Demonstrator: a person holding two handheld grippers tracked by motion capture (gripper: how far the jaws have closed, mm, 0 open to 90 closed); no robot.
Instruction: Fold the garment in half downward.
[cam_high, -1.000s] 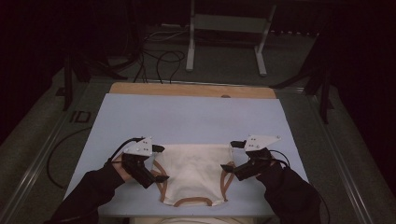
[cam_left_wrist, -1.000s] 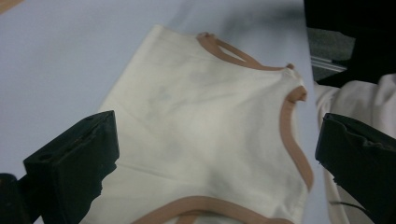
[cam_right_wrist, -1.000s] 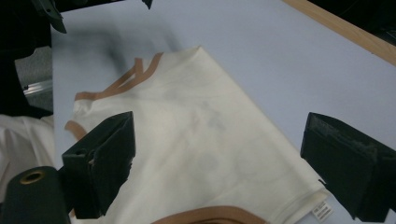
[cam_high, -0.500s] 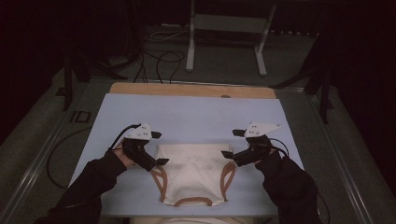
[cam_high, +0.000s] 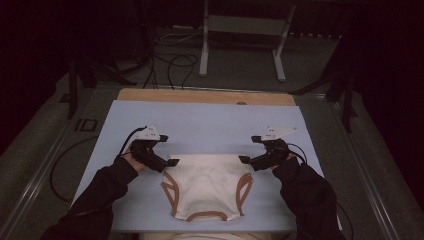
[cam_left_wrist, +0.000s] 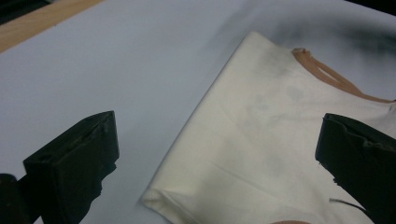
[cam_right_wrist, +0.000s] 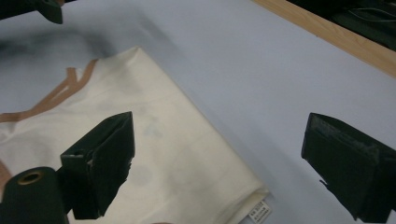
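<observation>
High view: blue mat (cam_high: 200, 120) carries cream garment (cam_high: 207, 185), its folded top edge running straight across between the claws. Left claw (cam_high: 170, 162) and right claw (cam_high: 243, 159), both spread and empty, flank its upper corners, equally near, garment lying inward.

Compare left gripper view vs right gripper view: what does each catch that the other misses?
Left gripper view alone: the garment's folded corner at the person's left, between that gripper's open fingers.

Right gripper view alone: a small white label at the garment's other folded corner, and the tip of the other gripper at top left.

Both: cream cloth with tan trim, the blue mat, a wooden table edge, and open fingers clear of the cloth.
</observation>
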